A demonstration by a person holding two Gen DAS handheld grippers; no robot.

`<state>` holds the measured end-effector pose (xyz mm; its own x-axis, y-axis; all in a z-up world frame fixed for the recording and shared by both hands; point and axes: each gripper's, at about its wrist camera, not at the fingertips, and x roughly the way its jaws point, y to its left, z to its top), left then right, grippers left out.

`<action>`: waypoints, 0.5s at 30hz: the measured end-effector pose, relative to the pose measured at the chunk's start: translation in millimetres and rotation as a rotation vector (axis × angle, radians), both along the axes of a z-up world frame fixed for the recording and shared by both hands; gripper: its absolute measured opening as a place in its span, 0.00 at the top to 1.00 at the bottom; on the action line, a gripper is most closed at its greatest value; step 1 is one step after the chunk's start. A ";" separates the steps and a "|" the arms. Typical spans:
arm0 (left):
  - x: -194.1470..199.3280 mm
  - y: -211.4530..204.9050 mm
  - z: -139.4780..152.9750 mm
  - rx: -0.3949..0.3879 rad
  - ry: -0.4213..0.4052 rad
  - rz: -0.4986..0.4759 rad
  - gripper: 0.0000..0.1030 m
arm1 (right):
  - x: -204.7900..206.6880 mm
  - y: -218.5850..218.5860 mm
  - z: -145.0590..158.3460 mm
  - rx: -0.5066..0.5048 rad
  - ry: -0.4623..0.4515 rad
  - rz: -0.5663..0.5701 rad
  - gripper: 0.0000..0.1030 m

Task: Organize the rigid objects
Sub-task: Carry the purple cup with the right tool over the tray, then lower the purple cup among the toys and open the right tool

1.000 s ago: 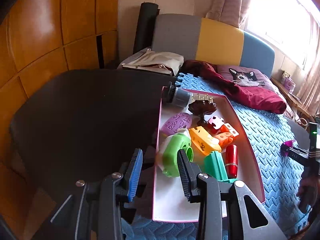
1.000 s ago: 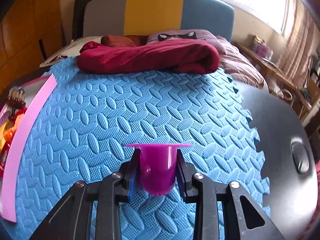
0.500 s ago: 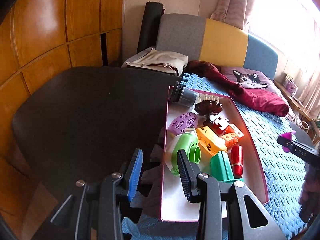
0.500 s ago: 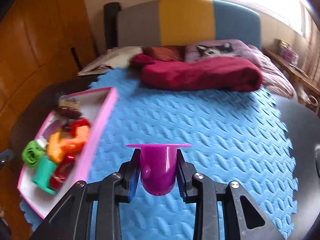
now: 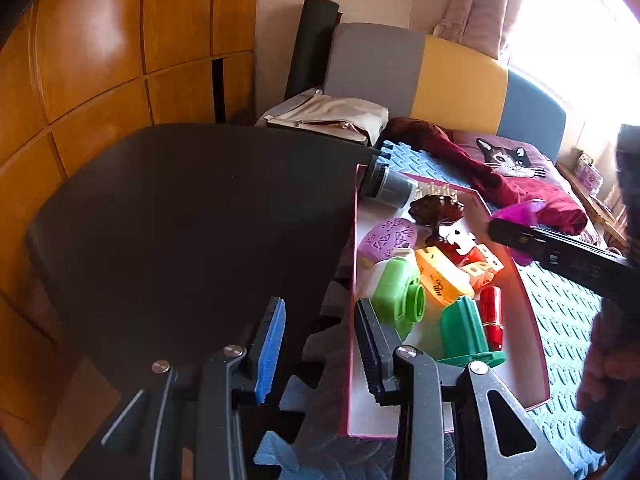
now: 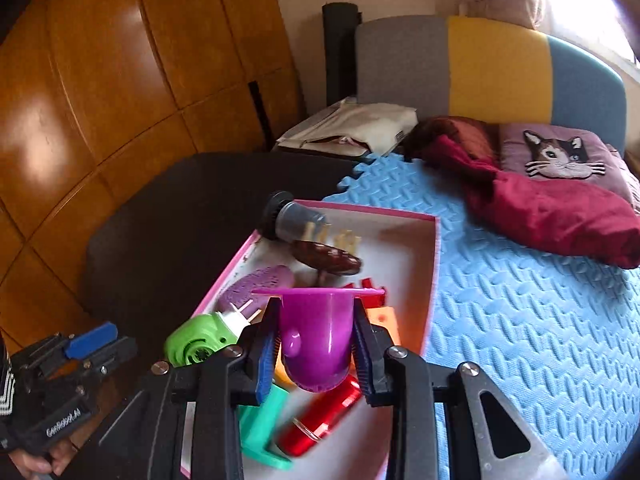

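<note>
The right gripper [image 6: 316, 346] grasps a purple cup [image 6: 316, 340] above the pink tray [image 6: 436, 264]; the left gripper [image 5: 320, 344] hangs released beside the tray.

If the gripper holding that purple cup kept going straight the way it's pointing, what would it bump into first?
Most likely the toys piled in the pink-rimmed white tray. The right gripper, shut on the purple plastic cup, points over the orange block and red toy pieces. Depth is unclear, so it might pass above them.
</note>
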<state>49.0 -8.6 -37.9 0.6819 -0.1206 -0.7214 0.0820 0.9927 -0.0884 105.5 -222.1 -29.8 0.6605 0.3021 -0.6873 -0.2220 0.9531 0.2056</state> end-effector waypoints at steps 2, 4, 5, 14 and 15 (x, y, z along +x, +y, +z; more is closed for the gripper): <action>0.0 1.5 -1.1 0.000 0.004 0.003 0.64 | 11.2 9.7 -14.0 -0.049 0.024 -0.006 0.69; -0.6 2.8 -0.7 0.002 0.002 0.004 0.64 | 23.6 14.7 -32.9 -0.071 0.093 -0.010 0.69; -1.0 3.2 -0.3 0.004 0.000 0.004 0.64 | 26.7 15.2 -40.5 -0.065 0.111 -0.011 0.69; -1.8 3.9 0.0 0.005 0.001 0.010 0.63 | 25.2 12.5 -42.5 -0.049 0.086 -0.035 0.66; -2.5 4.0 0.5 0.004 0.000 0.010 0.61 | 23.9 13.3 -42.5 -0.049 0.087 -0.038 0.65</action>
